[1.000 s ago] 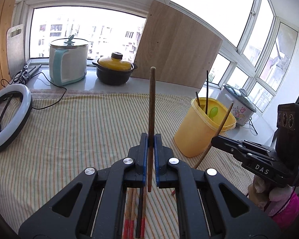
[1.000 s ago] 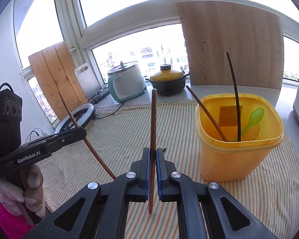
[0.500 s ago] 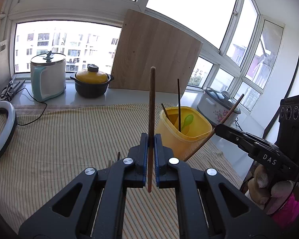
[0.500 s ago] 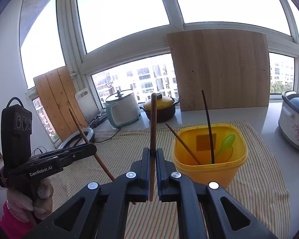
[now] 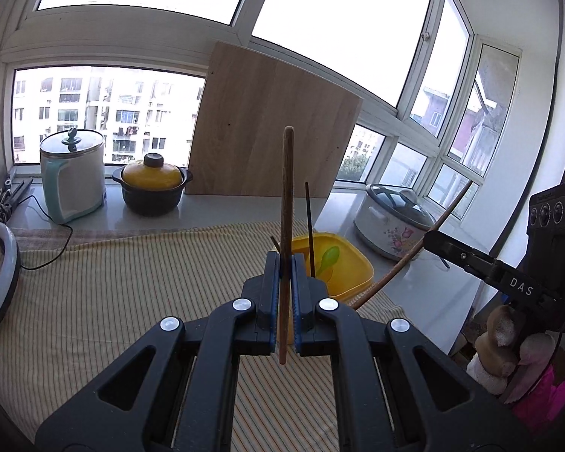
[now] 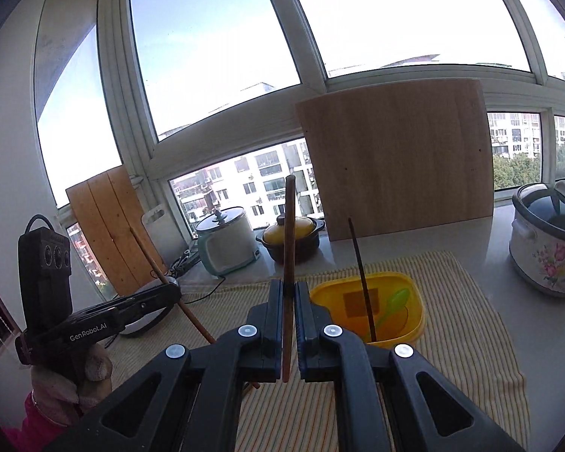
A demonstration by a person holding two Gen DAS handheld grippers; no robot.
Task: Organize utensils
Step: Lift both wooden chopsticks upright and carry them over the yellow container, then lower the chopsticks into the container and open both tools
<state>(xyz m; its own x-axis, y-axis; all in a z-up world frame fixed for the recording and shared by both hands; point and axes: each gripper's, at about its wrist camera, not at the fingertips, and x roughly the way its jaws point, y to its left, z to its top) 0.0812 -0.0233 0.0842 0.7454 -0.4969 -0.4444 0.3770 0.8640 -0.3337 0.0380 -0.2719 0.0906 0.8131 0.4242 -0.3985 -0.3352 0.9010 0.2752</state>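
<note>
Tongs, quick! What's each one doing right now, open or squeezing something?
Left tongs: closed on a brown chopstick, held upright.
Right tongs: closed on another brown chopstick, also upright.

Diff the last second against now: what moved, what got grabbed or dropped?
Both grippers rose away from the cloth. The left gripper and right gripper each stay shut on a brown chopstick. The yellow container now sits lower in view, contents unchanged. Nothing grabbed or released.
</note>
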